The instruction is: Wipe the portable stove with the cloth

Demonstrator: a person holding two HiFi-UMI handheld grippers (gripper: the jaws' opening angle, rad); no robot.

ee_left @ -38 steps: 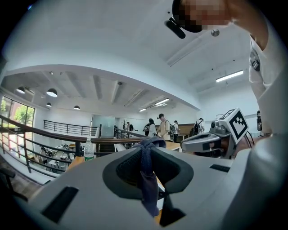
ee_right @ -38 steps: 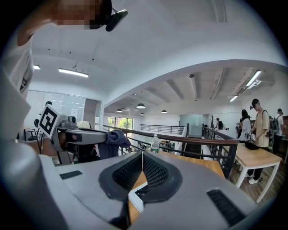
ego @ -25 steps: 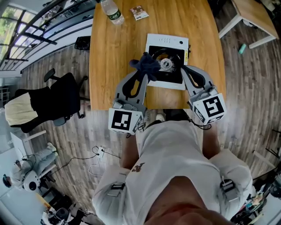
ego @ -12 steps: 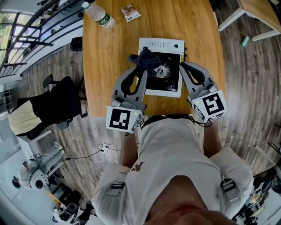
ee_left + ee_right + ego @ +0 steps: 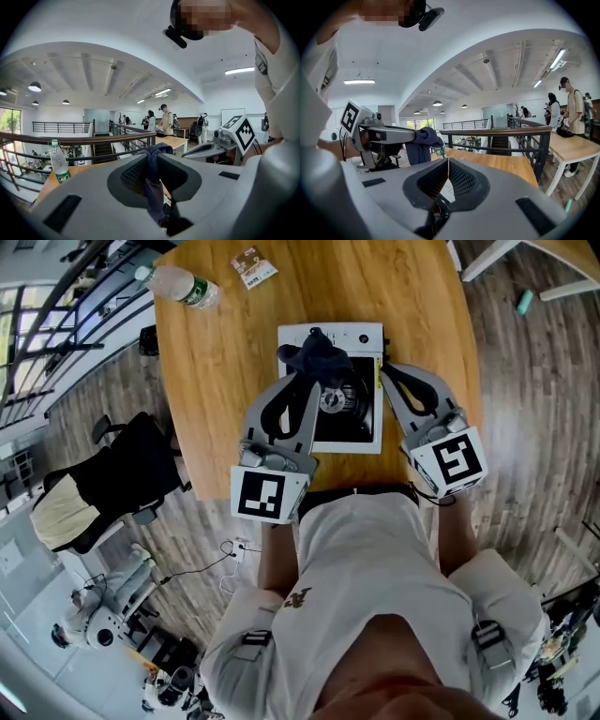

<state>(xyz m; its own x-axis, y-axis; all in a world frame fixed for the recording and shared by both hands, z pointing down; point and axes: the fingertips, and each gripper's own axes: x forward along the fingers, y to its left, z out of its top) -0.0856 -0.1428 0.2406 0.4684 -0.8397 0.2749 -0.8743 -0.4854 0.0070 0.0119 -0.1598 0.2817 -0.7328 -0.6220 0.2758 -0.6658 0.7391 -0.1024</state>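
Between the jaws of the left gripper (image 5: 313, 379), the dark cloth (image 5: 317, 354) is clamped, bunched over the portable stove (image 5: 361, 334) just beneath. Soft, light, limp: judged best gripped at its gathered middle. Alongside, the right gripper (image 5: 382, 371) is closed on nothing.

The wooden bench (image 5: 225, 362) carries a white portable stove (image 5: 352, 432) near its front edge — well beyond the stove, leftward, lie a plastic bottle (image 5: 178, 285) and a small packet (image 5: 247, 266).
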